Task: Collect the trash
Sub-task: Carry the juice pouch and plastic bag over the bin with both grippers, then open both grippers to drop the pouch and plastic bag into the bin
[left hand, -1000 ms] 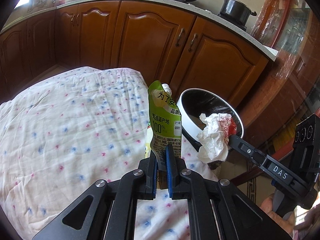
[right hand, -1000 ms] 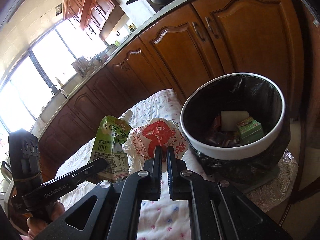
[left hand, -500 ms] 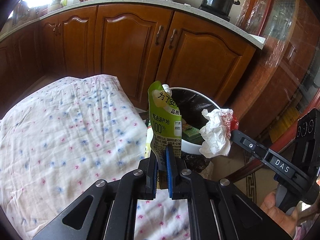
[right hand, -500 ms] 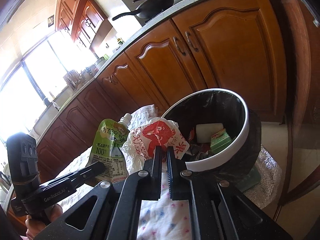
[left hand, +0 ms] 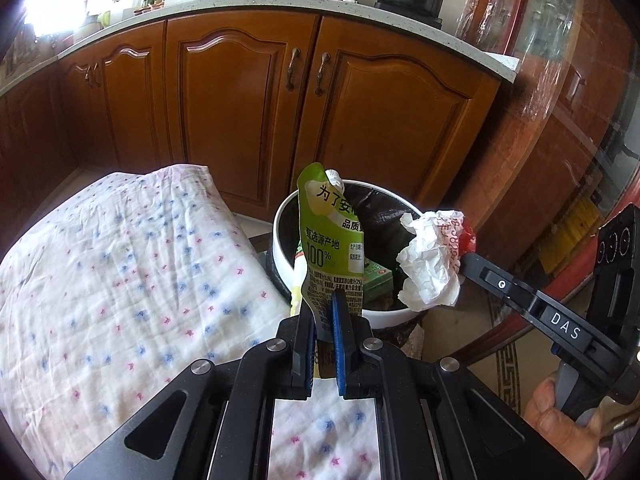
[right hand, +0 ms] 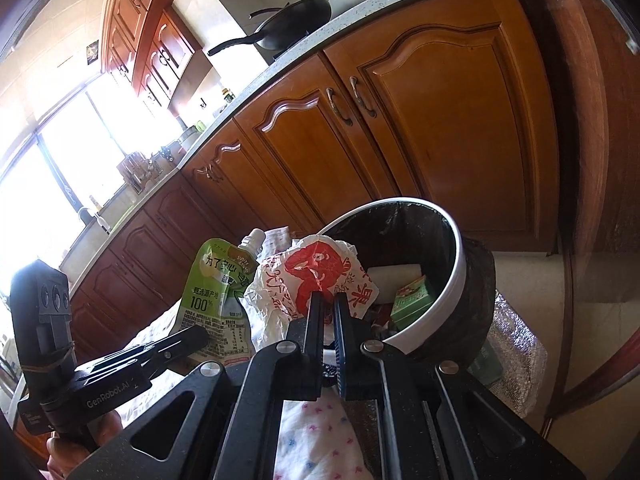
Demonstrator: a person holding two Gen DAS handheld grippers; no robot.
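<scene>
- Green pouch [left hand: 330, 240] is pinched upright by left gripper [left hand: 324, 312], at near rim of bin [left hand: 280, 236].
- Crumpled wrapper [right hand: 316, 280] is clamped by right gripper [right hand: 328, 312], above the bin's rim.
- Risk: if released short of the bin opening, either item could be deflected off the rim.

"100%" on pouch [left hand: 334, 240]; "DAS" on right tongs [left hand: 464, 258]

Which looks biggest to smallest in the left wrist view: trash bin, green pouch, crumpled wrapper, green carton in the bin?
1. Trash bin.
2. Green pouch, though it sits nearer the camera, so its true size against the bin is unsure.
3. Crumpled wrapper.
4. Green carton, partly hidden.
</scene>
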